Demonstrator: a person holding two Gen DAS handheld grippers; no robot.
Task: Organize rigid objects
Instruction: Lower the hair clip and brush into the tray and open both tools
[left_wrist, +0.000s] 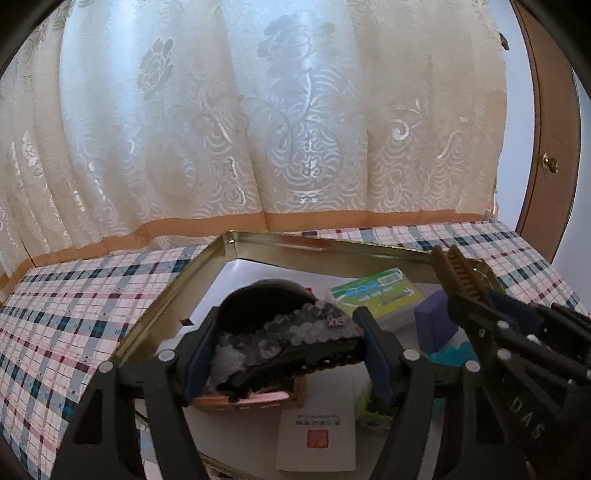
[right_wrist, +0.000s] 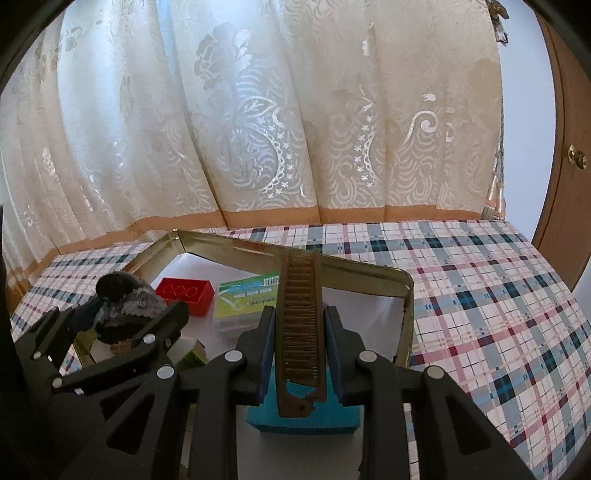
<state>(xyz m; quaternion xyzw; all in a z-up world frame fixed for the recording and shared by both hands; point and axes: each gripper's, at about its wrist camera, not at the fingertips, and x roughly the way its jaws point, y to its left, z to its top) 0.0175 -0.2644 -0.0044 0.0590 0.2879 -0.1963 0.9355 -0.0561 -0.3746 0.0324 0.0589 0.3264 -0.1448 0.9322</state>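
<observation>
Rigid objects, assorted, for sorting into one gold-rimmed rectangular metal tin (right_wrist: 369, 286) with a white floor, standing on a tabletop under a pink, blue and white plaid cloth (right_wrist: 498, 314), before a cream patterned curtain (right_wrist: 258, 129).

Item 1: black hair clip with a grey sequinned bow (left_wrist: 291, 332). Held in the left gripper (left_wrist: 284, 354), jaws closed on it from both sides, above the near left part of the tin. Not yet set down.

Item 2: brown plastic comb with fine teeth (right_wrist: 301, 325). Held upright in the right gripper (right_wrist: 299, 339), jaws closed on its lower half, above the near right part of the tin. Not yet set down.

Items already inside the tin:
- red plastic building brick with round studs (right_wrist: 184, 293), far left;
- green and white flat packet with a barcode (right_wrist: 247, 295), just beside the brick;
- purple rectangular block (left_wrist: 434, 321), near the right gripper;
- teal box (right_wrist: 303, 413), beneath the comb;
- copper-coloured box (left_wrist: 251, 400), beneath the hair clip;
- white card with a red seal (left_wrist: 317, 439), near edge;
- small green item (right_wrist: 192, 360), partly hidden, unidentified.

Progress, as judged: well advanced. Most pieces sit in the tin; no loose objects show on the visible cloth. Remaining: lower and release both held items into free space, which is scarce near the front.
</observation>
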